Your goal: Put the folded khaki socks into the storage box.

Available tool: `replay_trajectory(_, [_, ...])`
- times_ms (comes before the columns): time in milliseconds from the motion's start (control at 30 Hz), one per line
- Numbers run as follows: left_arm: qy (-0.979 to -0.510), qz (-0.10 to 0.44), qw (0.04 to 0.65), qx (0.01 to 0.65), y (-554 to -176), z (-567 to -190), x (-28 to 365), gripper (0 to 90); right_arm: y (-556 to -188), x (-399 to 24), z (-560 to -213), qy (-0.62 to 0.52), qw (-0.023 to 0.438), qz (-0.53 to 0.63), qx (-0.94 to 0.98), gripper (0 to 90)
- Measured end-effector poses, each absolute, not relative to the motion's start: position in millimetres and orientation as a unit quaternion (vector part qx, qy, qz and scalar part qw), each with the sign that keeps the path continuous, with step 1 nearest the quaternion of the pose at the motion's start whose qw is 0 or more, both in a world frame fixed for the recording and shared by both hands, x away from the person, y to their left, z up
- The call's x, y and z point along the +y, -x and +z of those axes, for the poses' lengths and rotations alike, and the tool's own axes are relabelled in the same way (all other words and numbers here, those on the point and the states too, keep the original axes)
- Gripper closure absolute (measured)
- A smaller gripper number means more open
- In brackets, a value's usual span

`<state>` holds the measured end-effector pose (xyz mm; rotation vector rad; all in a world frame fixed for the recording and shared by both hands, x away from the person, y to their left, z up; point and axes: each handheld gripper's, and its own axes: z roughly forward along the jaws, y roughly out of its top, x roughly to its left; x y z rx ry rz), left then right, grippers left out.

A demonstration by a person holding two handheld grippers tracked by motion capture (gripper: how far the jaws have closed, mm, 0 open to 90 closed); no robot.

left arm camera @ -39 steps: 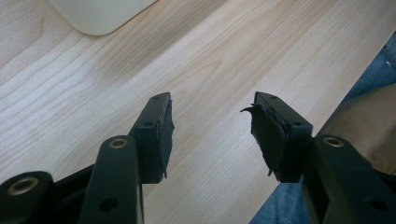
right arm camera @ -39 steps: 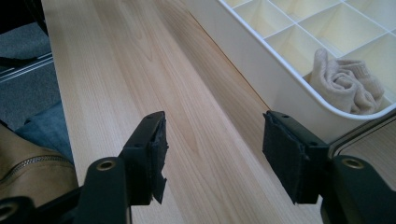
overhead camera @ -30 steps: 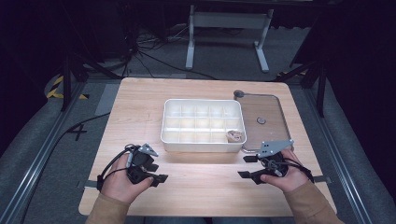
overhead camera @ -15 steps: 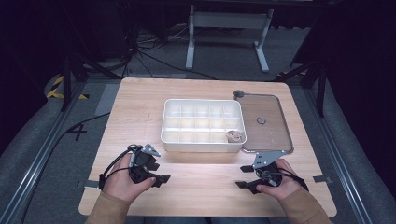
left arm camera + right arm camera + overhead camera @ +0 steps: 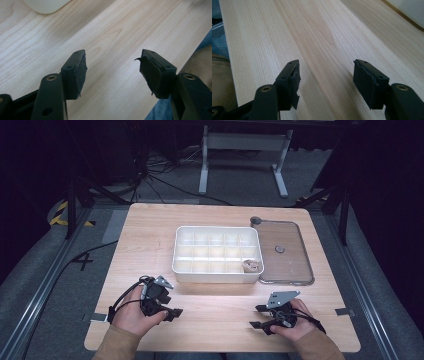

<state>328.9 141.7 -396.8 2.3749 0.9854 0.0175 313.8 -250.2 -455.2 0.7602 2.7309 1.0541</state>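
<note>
**A:** Both hands rest at the near edge of the pale wooden table [image 5: 150, 240], the left gripper [image 5: 172, 311] and right gripper [image 5: 256, 316] spread wide, nothing between their jaws.

**B:** And the work?

**A:** The white plastic compartment tray [image 5: 184, 251] sits mid-table; a small tan object [image 5: 250, 265] lies in its near right cell, the clear flat lid [image 5: 295, 260] beside it.

**B:** Risk?

**A:** Likely a reach into that cramped cell nudging the light tray, or frayed pads [image 5: 148, 72] slipping.
</note>
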Motion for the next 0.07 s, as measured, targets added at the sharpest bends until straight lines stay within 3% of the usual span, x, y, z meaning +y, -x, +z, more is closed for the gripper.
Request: replay_trajectory(67, [-0.884, 0.028, 0.292, 0.364, -330.9, -399.4, 142.8, 39.0, -314.7, -251.4, -456.0, -0.254, 0.062, 0.346, 0.901, 38.1])
